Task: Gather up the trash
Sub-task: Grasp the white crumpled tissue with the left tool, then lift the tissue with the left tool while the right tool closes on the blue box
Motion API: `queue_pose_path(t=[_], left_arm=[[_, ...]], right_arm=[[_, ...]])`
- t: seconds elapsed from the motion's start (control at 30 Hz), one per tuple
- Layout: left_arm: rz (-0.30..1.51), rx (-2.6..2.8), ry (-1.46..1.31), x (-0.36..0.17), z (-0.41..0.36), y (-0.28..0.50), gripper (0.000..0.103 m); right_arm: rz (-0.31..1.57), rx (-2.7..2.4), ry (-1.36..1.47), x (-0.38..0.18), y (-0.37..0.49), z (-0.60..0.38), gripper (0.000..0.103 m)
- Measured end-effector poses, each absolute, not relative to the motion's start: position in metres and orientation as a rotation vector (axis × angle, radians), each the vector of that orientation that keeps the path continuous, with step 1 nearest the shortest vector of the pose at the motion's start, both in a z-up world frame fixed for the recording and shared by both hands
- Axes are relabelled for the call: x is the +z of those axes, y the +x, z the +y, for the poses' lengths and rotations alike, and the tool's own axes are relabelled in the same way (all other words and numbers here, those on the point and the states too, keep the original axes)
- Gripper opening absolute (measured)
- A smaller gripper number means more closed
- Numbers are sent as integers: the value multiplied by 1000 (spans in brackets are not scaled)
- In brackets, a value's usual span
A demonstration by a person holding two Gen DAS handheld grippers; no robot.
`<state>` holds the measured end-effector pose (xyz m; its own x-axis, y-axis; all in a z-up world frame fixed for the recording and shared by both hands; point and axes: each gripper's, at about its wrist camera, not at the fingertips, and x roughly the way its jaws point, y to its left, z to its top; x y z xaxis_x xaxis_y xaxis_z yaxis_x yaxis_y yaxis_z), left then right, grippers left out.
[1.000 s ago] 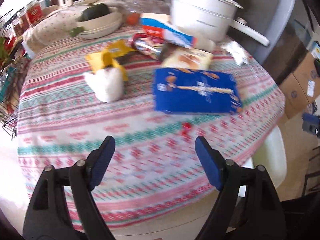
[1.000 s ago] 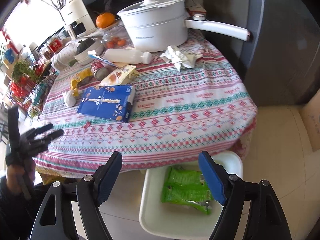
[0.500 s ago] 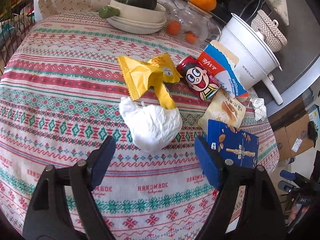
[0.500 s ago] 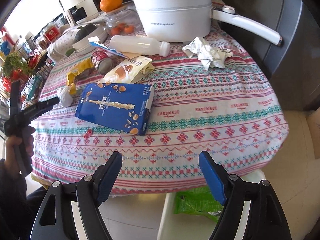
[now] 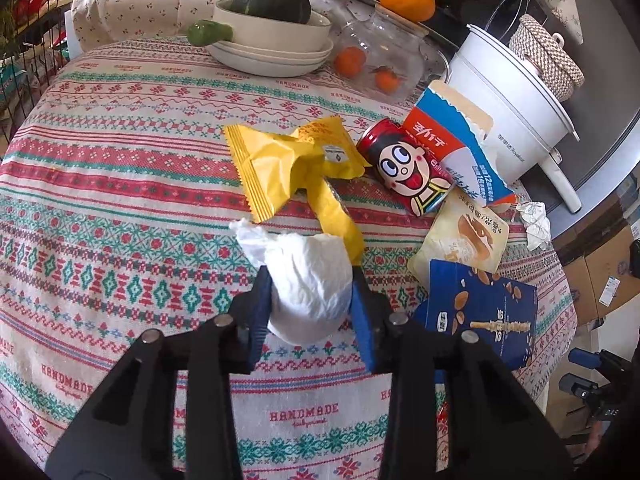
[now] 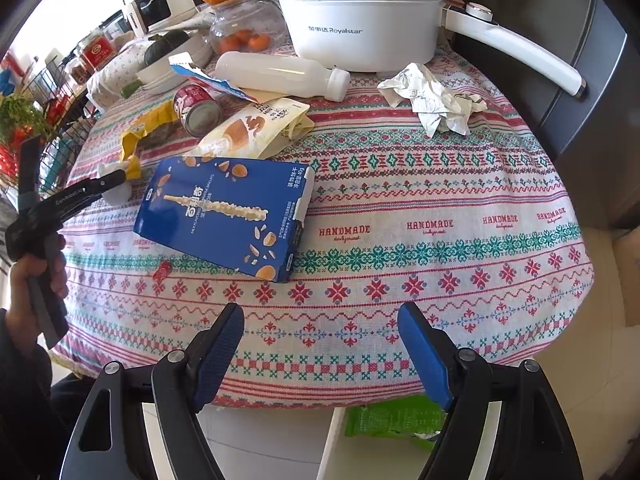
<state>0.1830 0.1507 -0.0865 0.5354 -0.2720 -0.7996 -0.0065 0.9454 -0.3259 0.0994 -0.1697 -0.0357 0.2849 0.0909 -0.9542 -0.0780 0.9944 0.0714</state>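
My left gripper (image 5: 310,298) is shut on a crumpled white tissue (image 5: 304,276) that rests on the patterned tablecloth (image 5: 120,184). Beside it lie a yellow wrapper (image 5: 280,168), a red can (image 5: 408,168), a blue-and-white torn packet (image 5: 452,140), a cream bread wrapper (image 5: 464,236) and a blue biscuit box (image 5: 484,312). My right gripper (image 6: 320,356) is open and empty above the table's near edge. In its view are the blue box (image 6: 228,216), a crumpled paper (image 6: 432,96), a white bottle (image 6: 280,74) and the left gripper (image 6: 80,196) at the far left.
A white electric pot (image 6: 360,12) with a long handle stands at the back. A glass jar of oranges (image 5: 380,56) and a bowl with a squash (image 5: 272,24) stand behind the trash. A white bin (image 6: 336,440) holding a green packet (image 6: 392,416) sits below the table edge.
My left gripper moved forward to the white tissue and closed on it. My right gripper moved closer over the table edge and stayed open.
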Motion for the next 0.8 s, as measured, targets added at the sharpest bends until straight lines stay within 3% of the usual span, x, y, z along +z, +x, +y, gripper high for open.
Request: queue_pose_path(t=[0.33,0.8], left_arm=[[1038,-213,-238,-71,150,148,37],[1089,-256,-187,-69,141,120,37]], right_arm=[[1259,117,45,-39,107,-170,81],[1177,172,257,-83,166,-169,81]])
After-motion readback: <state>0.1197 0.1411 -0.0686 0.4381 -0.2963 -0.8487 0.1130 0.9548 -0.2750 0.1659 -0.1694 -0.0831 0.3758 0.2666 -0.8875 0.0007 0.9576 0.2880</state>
